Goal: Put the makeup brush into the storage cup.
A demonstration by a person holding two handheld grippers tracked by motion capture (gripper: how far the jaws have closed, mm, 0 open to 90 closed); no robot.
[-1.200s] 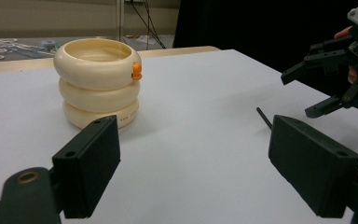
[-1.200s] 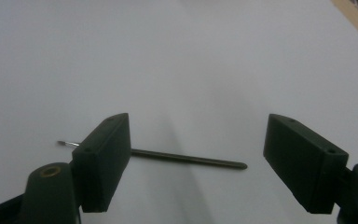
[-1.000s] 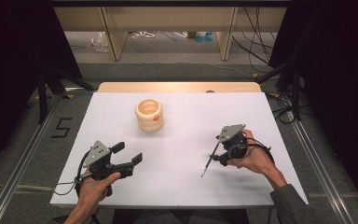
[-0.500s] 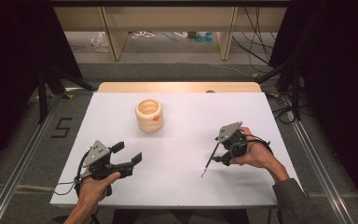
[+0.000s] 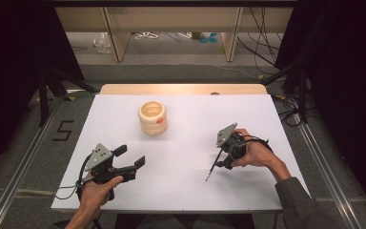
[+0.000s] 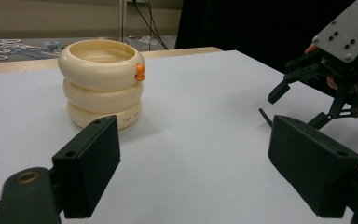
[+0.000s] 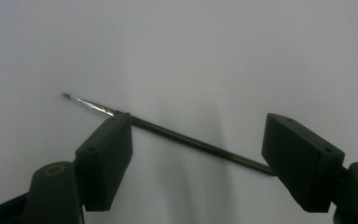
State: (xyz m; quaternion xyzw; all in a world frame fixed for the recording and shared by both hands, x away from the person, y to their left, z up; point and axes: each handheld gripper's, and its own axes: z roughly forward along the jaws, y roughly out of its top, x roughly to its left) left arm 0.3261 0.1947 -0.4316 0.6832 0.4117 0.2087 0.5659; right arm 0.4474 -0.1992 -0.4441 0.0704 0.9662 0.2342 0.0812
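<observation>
The thin black paintbrush (image 7: 177, 137) lies flat on the white table (image 5: 190, 188) at about four o'clock, crossing between the right gripper's (image 5: 224, 157) wide-open jaws, which now hold nothing; half a second ago it hung from them. The cream ringed container (image 5: 153, 117) sits at eleven o'clock. The left gripper (image 5: 129, 159), at seven o'clock, is unchanged, spread wide and empty
</observation>
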